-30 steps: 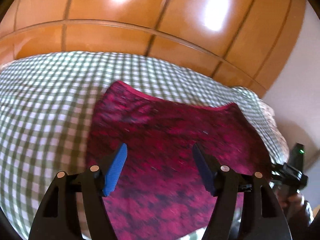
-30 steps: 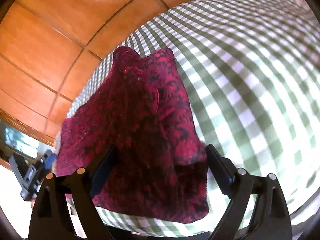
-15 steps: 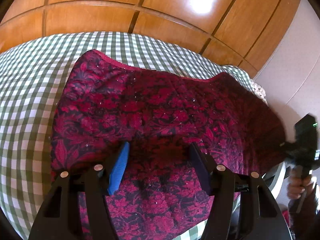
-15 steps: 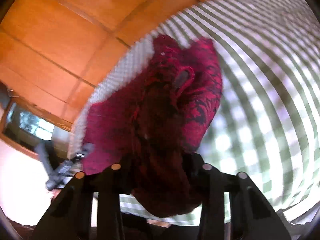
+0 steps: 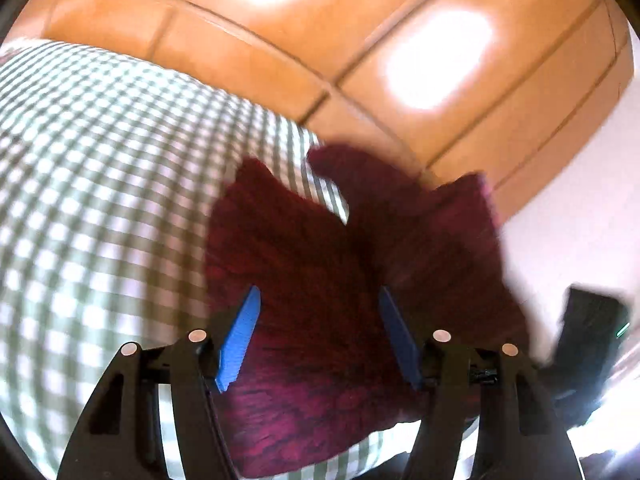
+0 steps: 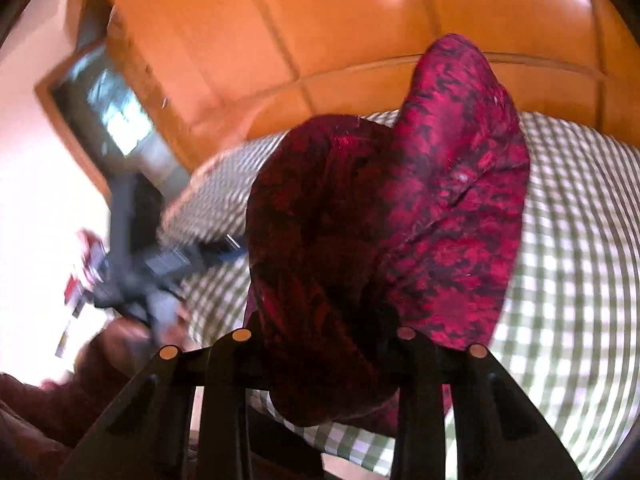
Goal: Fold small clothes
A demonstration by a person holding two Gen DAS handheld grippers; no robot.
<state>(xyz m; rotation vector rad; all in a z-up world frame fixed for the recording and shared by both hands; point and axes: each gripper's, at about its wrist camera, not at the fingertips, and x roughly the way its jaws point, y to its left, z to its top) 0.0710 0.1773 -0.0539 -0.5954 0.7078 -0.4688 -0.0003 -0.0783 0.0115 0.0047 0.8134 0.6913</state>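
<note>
A dark red patterned garment lies partly on the green-and-white checked bedcover, its right part lifted and blurred. My left gripper hovers just over it, blue pads apart, gripping nothing. In the right wrist view the garment is bunched up and raised off the bedcover. My right gripper has that bunch between its jaws, which are still closing on it; the cloth hides the fingertips. The right gripper shows blurred at the right edge, and the left gripper blurred at left.
Orange-brown wooden panelling rises behind the bed. A framed window or mirror sits on the pale wall at left. A hand holds the left gripper beside the bed's edge.
The right gripper's jaws closed on a bunch of the garment, rolled, and lifted it up off the bedcover. The left gripper stayed open and shifted across the garment.
</note>
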